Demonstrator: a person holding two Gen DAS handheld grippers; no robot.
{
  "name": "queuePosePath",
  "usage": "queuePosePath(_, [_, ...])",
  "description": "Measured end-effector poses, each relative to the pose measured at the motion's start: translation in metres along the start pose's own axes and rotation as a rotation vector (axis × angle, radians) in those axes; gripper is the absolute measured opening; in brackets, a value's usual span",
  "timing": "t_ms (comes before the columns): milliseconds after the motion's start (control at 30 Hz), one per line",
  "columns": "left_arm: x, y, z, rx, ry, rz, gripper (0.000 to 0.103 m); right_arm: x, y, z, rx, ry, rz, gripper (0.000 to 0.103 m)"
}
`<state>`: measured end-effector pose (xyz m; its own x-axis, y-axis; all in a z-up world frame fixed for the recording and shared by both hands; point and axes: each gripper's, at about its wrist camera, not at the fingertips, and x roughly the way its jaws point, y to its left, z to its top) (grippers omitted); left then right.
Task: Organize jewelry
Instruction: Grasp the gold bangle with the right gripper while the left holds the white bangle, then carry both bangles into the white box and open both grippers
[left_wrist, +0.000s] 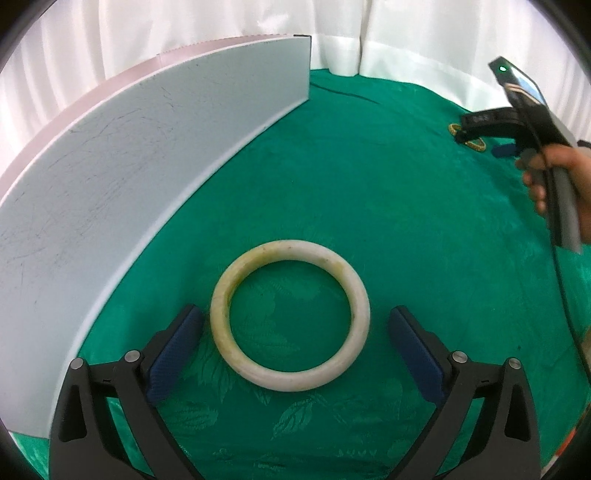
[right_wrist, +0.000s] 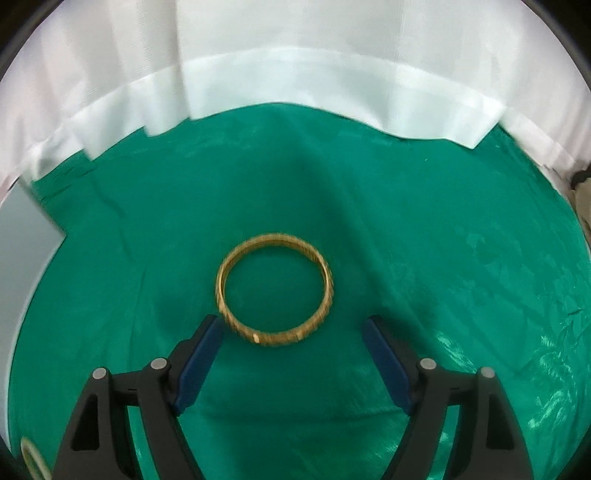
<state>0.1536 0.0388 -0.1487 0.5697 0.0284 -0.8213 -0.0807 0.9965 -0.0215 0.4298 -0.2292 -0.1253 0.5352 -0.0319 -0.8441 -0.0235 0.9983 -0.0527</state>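
A thick cream-white bangle with yellowish stains lies flat on the green cloth. My left gripper is open around it, each blue pad a little clear of the ring's sides. A thin ribbed gold bangle also lies flat on the cloth, just ahead of and partly between the fingers of my open right gripper, whose left fingertip is close to the rim. From the left wrist view, the right gripper hovers over the gold bangle at the far right, held by a hand.
A tall white box wall stands to the left of the cream bangle, and its corner shows in the right wrist view. White curtains close off the back. A black cable hangs from the right gripper.
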Motion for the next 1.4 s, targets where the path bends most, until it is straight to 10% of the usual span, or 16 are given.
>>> queuePosePath(433, [0.000,-0.001,-0.001,-0.001,-0.001,-0.001,0.101,0.001,0.015,0.006,-0.041,0.028,0.019,0.069])
queuePosePath(667, [-0.010,0.000,0.003,0.014,-0.001,-0.011,0.082,-0.054,0.019,-0.046,-0.171,0.099,0.244,0.069])
queuePosePath(1000, [-0.053,0.019,0.024,-0.053,-0.019,-0.115,0.081,-0.140,0.055,-0.077,-0.271,0.053,0.446,0.069])
queuePosePath(1233, [-0.160,0.081,0.074,-0.107,-0.190,-0.111,0.081,-0.201,0.158,-0.033,-0.398,-0.095,0.596,0.069])
queuePosePath(1400, [-0.158,0.161,0.101,-0.197,-0.157,0.020,0.081,-0.215,0.253,-0.017,-0.516,-0.127,0.663,0.069])
